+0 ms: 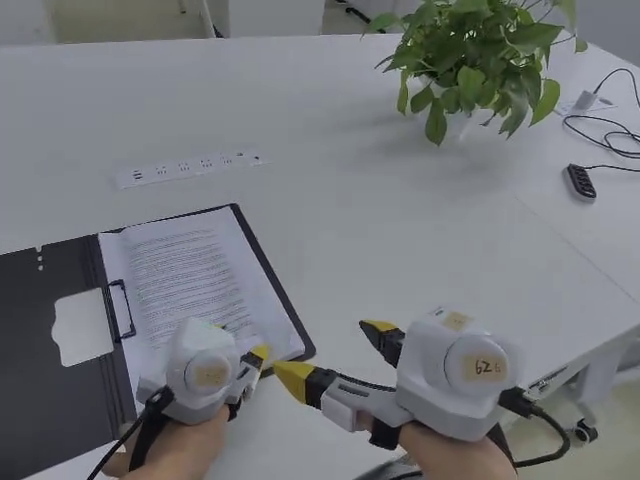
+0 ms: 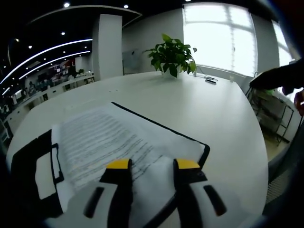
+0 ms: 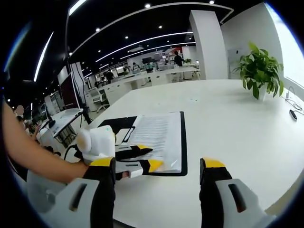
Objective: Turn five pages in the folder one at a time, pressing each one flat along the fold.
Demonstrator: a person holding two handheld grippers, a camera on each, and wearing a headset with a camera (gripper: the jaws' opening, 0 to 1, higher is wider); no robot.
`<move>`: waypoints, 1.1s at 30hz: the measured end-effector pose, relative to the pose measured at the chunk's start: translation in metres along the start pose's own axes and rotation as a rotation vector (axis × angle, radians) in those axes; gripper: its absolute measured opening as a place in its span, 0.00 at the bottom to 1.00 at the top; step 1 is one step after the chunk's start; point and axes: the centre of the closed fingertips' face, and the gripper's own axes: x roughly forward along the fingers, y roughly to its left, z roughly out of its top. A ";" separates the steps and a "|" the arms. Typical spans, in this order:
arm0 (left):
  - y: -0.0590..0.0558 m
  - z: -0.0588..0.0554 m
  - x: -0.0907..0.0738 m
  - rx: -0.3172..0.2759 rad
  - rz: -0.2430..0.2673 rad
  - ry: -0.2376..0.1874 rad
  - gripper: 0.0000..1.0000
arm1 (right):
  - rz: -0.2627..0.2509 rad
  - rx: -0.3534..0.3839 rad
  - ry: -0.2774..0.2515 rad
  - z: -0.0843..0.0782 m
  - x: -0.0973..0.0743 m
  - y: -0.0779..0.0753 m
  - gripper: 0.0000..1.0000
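The folder (image 1: 40,400) is lying open at the bench's near-left edge, with a power strip (image 1: 190,167) and plant (image 1: 475,60) beyond. The left gripper (image 2: 152,165), part-open and empty, is hovering over the page (image 1: 185,265). The right gripper (image 1: 335,350) is gaping empty alongside, its view catching both.

A broad white surface (image 1: 400,200) carries a leafy green potted plant (image 1: 470,55) near its far right corner. Beyond stand a white square column (image 2: 107,45), a bright tall window (image 2: 223,38), and curved ceiling light strips (image 3: 152,38) over office desks (image 3: 156,76).

Black folder (image 1: 40,300); white page (image 1: 190,270), grey print apparently; green plant (image 1: 480,50).
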 end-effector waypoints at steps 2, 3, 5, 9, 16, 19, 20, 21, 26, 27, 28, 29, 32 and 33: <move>0.000 0.000 0.001 0.005 0.003 -0.002 0.32 | 0.002 0.006 0.008 -0.003 0.006 -0.001 0.70; 0.001 0.000 0.001 0.004 0.007 -0.003 0.30 | 0.003 0.010 0.019 -0.006 0.009 -0.001 0.69; 0.004 0.001 0.001 -0.003 0.016 -0.008 0.27 | 0.004 0.013 0.025 -0.009 0.014 -0.002 0.68; 0.008 0.001 0.000 -0.001 0.023 -0.008 0.22 | 0.003 0.025 0.037 -0.014 0.028 -0.004 0.62; 0.010 0.001 0.001 -0.005 0.027 -0.004 0.18 | -0.016 0.143 0.047 -0.020 0.054 -0.014 0.49; 0.011 0.001 0.001 -0.008 0.029 -0.004 0.17 | -0.018 0.142 0.073 -0.026 0.063 -0.016 0.47; 0.011 0.001 0.001 -0.008 0.030 -0.004 0.17 | -0.018 0.136 0.078 -0.027 0.065 -0.016 0.47; 0.011 0.001 0.001 -0.008 0.030 -0.004 0.17 | -0.018 0.134 0.083 -0.029 0.068 -0.016 0.47; 0.012 0.001 0.001 -0.017 0.033 -0.006 0.16 | -0.017 0.158 0.103 -0.035 0.079 -0.018 0.42; 0.012 0.001 0.001 -0.016 0.032 -0.005 0.16 | -0.016 0.165 0.107 -0.036 0.081 -0.017 0.40; 0.012 0.001 0.001 -0.014 0.032 -0.004 0.16 | -0.018 0.173 0.113 -0.038 0.084 -0.018 0.38; 0.012 0.001 0.001 -0.016 0.032 -0.004 0.16 | -0.020 0.180 0.118 -0.039 0.086 -0.018 0.36; 0.012 0.001 0.001 -0.017 0.030 -0.005 0.16 | -0.033 0.208 0.134 -0.044 0.091 -0.020 0.32; 0.012 0.001 0.001 -0.017 0.030 -0.004 0.16 | -0.038 0.214 0.137 -0.045 0.092 -0.021 0.32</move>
